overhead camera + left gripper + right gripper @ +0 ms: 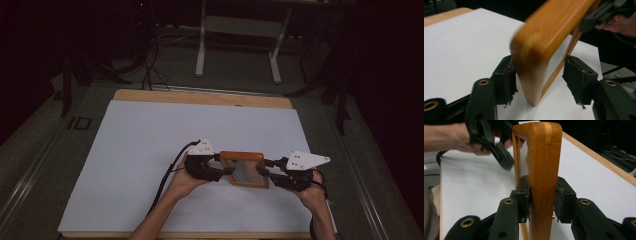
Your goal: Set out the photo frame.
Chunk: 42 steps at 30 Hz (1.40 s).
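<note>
Frame: wooden picture frame (pixel 243 169) stands tilted over the near middle of the white sheet (pixel 150 150), held between two hand-held grippers, well in from every edge of the tabletop.
Right grip: right gripper (pixel 542 197) has both pads pressed flat against the frame's right side rail, one on each face; judged to be the hold that carries the frame's weight and keeps it upright.
Left grip: left gripper (pixel 540 77) straddles the opposite rail with its jaws apart; one pad (pixel 505 75) sits at or against the wood, the other stands clear with a gap, so no clamp is made here.
Why held so: a hold at each end likely lets the person turn or set down the frame without it twisting; the left side looks mid-adjustment.
Contact with sheet: the frame's lower corner (pixel 533 101) meets or nearly meets the paper in the left gripper view; which, I cannot tell.
Wood: honey-orange, varnished, grain running lengthwise, corners rounded, a pale joint showing at the top in the right gripper view.
Centre panel: flat, pale, faintly reflective.
Pads: black, rubbery, frayed at the edges.
Surface: matt white sheet over a light wooden board (pixel 200 96) with bare wood at the far edge.
</note>
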Tool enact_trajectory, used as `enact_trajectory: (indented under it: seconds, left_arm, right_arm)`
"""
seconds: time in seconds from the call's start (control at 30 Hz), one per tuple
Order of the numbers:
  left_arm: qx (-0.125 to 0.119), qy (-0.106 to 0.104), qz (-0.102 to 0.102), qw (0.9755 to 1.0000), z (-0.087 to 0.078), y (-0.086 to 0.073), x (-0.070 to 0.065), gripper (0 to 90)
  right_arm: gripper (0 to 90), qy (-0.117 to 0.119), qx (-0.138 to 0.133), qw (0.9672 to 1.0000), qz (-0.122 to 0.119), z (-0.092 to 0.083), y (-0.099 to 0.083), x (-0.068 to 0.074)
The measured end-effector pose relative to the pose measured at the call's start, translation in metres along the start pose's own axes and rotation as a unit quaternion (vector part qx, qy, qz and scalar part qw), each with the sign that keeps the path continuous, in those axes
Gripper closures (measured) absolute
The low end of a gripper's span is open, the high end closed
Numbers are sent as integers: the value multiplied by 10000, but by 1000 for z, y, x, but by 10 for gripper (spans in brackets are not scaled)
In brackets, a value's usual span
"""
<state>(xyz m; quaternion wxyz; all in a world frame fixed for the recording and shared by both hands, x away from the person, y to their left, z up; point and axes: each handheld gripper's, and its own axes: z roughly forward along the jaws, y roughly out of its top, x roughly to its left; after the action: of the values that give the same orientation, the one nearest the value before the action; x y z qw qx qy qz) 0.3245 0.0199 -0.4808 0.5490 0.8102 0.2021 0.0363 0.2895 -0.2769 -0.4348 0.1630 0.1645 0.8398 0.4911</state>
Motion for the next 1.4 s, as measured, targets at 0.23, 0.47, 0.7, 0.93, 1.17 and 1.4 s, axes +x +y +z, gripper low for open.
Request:
enact_trajectory:
  seconds: [0.23, 0.47, 0.7, 0.93, 1.17, 1.4]
  left_arm:
    - [128, 130, 364, 9992, 8, 4, -5, 602]
    - [228, 187, 441, 9986, 11, 9, -5, 615]
    - [302, 339, 480, 9978, 5, 11, -5, 609]
    - [141, 392, 274, 9988, -15, 9, -4, 605]
    - [154, 561, 102, 9983, -35, 5, -2, 603]
    - [194, 692, 19, 9974, -49, 6, -1, 595]
  right_arm:
    - [660, -123, 17, 9998, 149, -5, -11, -7]
    - [652, -133, -3, 9995, 303, -5, -16, -13]
    - [650, -138, -17, 9994, 303, 0, -15, -13]
    - [649, -73, -149, 9994, 318, 9, -5, -8]
    - [640, -48, -204, 9994, 288, 26, 7, -1]
    - [636, -43, -287, 9991, 304, 36, 15, 4]
